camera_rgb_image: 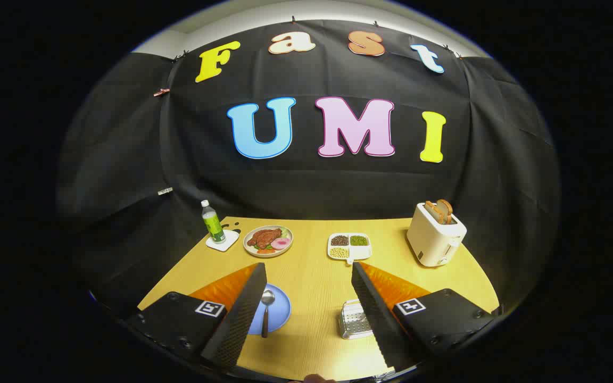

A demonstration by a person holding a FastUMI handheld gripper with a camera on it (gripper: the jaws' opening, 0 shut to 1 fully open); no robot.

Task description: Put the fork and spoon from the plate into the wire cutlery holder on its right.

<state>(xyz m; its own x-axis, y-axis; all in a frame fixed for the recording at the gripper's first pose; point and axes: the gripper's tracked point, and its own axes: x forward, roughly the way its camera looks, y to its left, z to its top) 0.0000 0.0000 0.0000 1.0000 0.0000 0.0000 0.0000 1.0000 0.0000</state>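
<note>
A blue plate (pixel 277 314) lies on the wooden table, partly hidden behind my left finger. On it rests a spoon (pixel 266 311) with a dark handle, bowl pointing away from me. I cannot make out a fork; my left finger may cover it. The wire cutlery holder (pixel 353 320) stands to the plate's right, partly behind my right finger. My gripper (pixel 309 274) is held above the table, open wide, with nothing between its fingers. The plate is by the left finger and the holder by the right.
Farther back on the table (pixel 312 266) are a green bottle (pixel 212 222) on a white coaster, a plate of meat (pixel 268 240), a white divided dish of beans (pixel 349 246) and a white toaster (pixel 435 234) holding bread.
</note>
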